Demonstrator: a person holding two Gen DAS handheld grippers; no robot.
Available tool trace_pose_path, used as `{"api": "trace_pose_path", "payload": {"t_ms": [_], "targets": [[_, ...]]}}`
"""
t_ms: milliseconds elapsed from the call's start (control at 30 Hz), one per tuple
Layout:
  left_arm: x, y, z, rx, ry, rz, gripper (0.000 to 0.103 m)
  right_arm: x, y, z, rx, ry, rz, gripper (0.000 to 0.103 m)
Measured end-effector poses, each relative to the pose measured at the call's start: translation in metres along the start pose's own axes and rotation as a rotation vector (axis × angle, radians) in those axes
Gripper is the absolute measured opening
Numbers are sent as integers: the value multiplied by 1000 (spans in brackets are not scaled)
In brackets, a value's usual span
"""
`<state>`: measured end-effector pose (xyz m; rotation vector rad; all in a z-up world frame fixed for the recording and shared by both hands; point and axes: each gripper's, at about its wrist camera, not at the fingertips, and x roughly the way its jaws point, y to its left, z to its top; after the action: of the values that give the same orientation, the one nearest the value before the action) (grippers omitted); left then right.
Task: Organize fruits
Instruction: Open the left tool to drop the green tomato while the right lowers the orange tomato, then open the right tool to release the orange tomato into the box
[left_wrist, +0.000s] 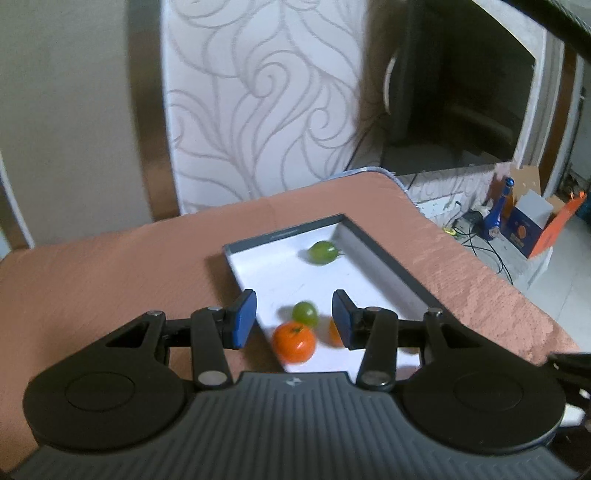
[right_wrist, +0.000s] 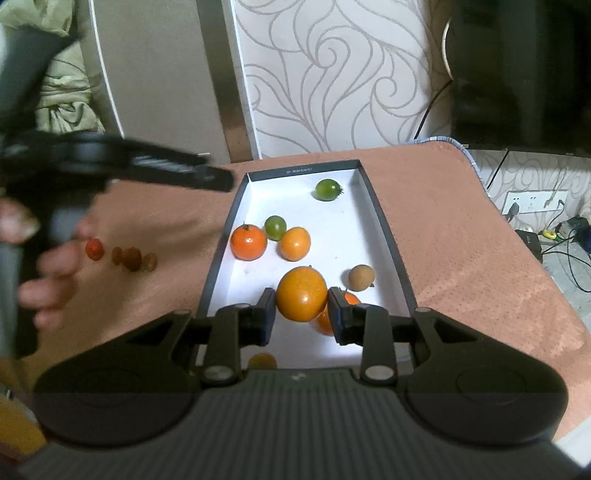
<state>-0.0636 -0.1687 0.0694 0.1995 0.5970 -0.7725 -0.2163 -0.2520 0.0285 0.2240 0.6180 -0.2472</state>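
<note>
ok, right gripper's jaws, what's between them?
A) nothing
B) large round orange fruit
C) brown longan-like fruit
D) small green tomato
B: in the right wrist view the right gripper has its jaws closed against both sides of the large round orange fruit above the white tray with dark rim; the small green tomato lies at the far end.

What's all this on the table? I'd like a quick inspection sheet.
Surface: terracotta cloth over the table.
Job's things: white tray holding green and orange fruits; small fruits lined up on the cloth.
Clutter: nothing seen.
Grippers: right gripper shut on a large orange fruit; left gripper open, empty.
Cables: tangle on the floor by a wall socket.
Surroundings: swirl-patterned wall panel, dark screen.
</note>
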Motion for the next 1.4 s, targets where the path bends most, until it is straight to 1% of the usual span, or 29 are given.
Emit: {"api": "trace_pose_path", "payload": {"t_ms": [100,267,533,700,767,833,867,933,1100,1267,1400], "targets": [[-13,13,-8,-26,9,22,51,11,1,5,1,8,16,33],[-34,30,-19,-36,-4,74,51,31,3,13,1,19,16,34],[-57,61,-33,-98,8,148,51,59,-7,20,28,47,-26,34],[-66,81,-42,-137,16,192,51,66,-5,22,24,47,-41,34],[-68,89,-45,-154,19,203,51,68,-4,21,19,46,-72,35],[-70,95,-48,-161,21,215,51,70,-5,21,26,45,-83,34],[-71,98,-50,-164,22,220,51,71,-6,21,31,42,-91,35],[-73,103,-53,-169,27,227,51,69,-6,21,37,25,-99,45],[-75,110,-55,-170,23,237,51,63,-4,23,52,-18,-114,45],[-80,123,-61,-181,18,251,51,44,10,26,34,-82,-79,45],[-81,132,-64,-191,23,260,51,34,27,27,17,-104,-43,45]]}}
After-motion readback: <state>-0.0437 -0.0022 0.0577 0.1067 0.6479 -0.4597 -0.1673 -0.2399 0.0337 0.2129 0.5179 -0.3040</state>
